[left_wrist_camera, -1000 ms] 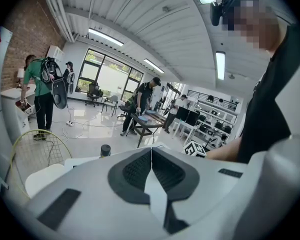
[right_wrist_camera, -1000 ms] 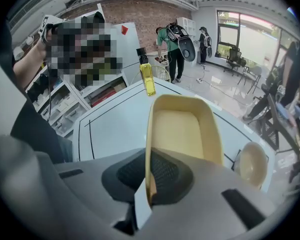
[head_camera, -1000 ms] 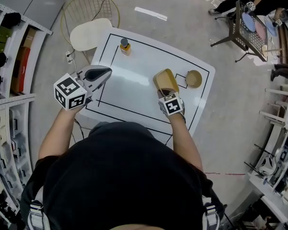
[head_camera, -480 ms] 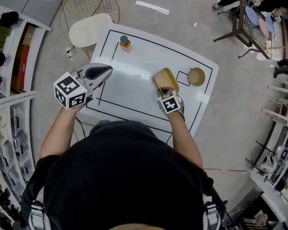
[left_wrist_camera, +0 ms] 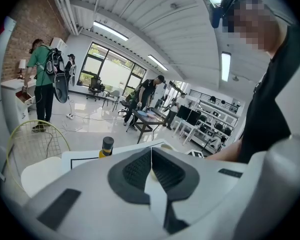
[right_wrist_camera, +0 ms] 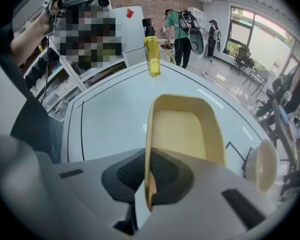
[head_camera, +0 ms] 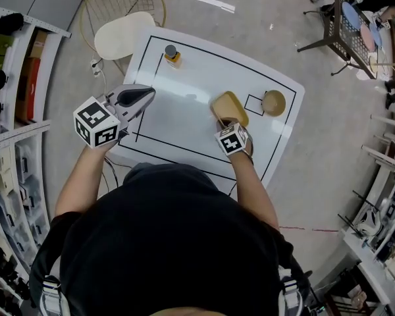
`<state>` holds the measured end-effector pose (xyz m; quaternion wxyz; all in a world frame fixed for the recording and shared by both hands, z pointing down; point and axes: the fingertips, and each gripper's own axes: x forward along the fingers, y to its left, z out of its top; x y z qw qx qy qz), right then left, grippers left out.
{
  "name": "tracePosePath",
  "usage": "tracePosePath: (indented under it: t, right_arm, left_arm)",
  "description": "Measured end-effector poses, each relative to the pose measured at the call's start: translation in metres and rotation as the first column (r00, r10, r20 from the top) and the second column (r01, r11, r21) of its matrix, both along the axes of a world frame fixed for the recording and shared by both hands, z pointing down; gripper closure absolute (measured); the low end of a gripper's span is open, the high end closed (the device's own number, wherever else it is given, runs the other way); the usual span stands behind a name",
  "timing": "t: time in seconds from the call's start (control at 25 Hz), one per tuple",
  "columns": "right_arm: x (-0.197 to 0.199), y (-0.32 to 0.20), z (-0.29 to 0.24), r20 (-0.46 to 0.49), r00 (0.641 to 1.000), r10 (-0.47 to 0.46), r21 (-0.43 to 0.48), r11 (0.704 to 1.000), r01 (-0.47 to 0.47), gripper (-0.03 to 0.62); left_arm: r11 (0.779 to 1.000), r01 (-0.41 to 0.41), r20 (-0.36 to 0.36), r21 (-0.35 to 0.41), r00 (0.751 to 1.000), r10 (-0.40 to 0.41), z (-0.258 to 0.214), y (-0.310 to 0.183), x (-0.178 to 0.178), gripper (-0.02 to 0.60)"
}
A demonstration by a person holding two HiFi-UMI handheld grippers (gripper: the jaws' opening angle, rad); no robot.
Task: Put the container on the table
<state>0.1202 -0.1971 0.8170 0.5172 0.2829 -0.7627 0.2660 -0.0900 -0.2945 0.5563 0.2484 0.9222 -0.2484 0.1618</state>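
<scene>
A yellow rectangular container (head_camera: 229,108) (right_wrist_camera: 186,130) is held low over the white table (head_camera: 184,78), near its middle right. My right gripper (head_camera: 225,124) (right_wrist_camera: 149,184) is shut on the container's near rim, which runs between the black pads. My left gripper (head_camera: 145,97) (left_wrist_camera: 151,170) hovers over the table's left edge, shut with nothing between its pads. Whether the container's base touches the table I cannot tell.
A tan round bowl (head_camera: 273,103) (right_wrist_camera: 262,165) sits right of the container beside a small black-outlined square. A yellow bottle with a dark cap (head_camera: 172,54) (right_wrist_camera: 151,56) (left_wrist_camera: 106,147) stands at the far left corner. A wire chair (head_camera: 122,28) stands behind the table; shelves (head_camera: 13,78) line the left.
The right gripper has lowered the container toward the table and levelled it somewhat. The left gripper has stayed in place.
</scene>
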Motion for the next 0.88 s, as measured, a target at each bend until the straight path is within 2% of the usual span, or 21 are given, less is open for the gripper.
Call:
tracePosePath:
  t: [0.88]
  right_arm:
    - [-0.005, 0.007, 0.024, -0.068, 0.996, -0.058, -0.008, 0.998, 0.058, 0.585]
  left_arm:
    - [0.999, -0.010, -0.004, -0.037, 1.000, 0.010, 0.019, -0.011, 0.007, 0.573]
